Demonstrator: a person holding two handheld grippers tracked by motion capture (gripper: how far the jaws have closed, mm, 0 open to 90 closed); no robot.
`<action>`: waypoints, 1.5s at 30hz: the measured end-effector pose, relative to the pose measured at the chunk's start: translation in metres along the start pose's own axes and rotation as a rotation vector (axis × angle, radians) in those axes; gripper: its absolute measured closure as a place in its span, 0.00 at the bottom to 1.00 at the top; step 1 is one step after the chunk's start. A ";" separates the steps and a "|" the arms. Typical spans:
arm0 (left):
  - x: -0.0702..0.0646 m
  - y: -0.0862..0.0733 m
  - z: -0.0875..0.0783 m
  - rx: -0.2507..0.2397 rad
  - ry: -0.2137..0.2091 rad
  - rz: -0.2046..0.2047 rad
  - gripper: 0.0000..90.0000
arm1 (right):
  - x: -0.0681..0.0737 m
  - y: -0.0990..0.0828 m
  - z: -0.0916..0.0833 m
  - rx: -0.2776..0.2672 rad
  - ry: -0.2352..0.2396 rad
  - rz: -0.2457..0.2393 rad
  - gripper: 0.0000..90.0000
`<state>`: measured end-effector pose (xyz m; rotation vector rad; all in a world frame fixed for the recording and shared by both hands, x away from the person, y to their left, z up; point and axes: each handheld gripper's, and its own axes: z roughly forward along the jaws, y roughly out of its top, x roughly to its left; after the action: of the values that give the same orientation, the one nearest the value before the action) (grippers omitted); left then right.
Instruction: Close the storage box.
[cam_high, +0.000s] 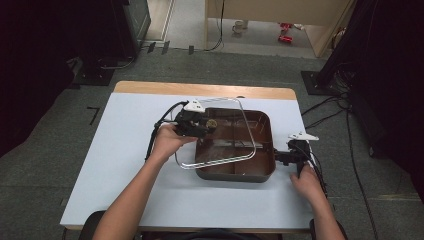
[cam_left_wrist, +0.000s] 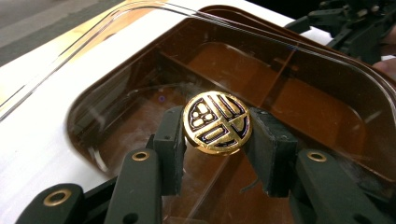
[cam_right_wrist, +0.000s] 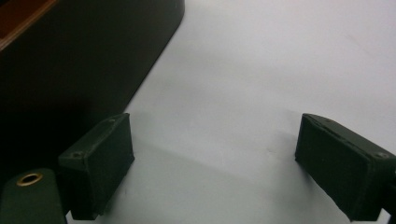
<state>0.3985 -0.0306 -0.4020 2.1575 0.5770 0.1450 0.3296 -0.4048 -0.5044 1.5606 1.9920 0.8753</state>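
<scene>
Left tongs clamp the gold knob of the clear lid, held tilted over the brown pan, long axis skewed to it. Right tongs gape empty above the tabletop.

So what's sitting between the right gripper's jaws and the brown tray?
Nothing: in the right gripper view, bare white table lies between the open right gripper and the brown tray.

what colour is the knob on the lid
Gold with a black pattern, knob; left gripper view shows it best.
</scene>
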 end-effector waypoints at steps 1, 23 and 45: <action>-0.001 0.001 0.002 0.004 -0.008 0.004 0.66 | 0.000 0.000 0.000 0.000 0.000 0.001 0.12; -0.019 0.023 0.059 0.086 -0.146 0.124 0.66 | 0.000 0.000 0.000 0.000 0.000 0.000 0.12; -0.020 0.022 0.066 0.052 -0.192 0.056 0.61 | 0.000 0.000 0.000 0.000 0.000 0.002 0.12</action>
<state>0.4083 -0.0995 -0.4233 2.2087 0.4147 -0.0471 0.3294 -0.4047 -0.5044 1.5632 1.9912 0.8759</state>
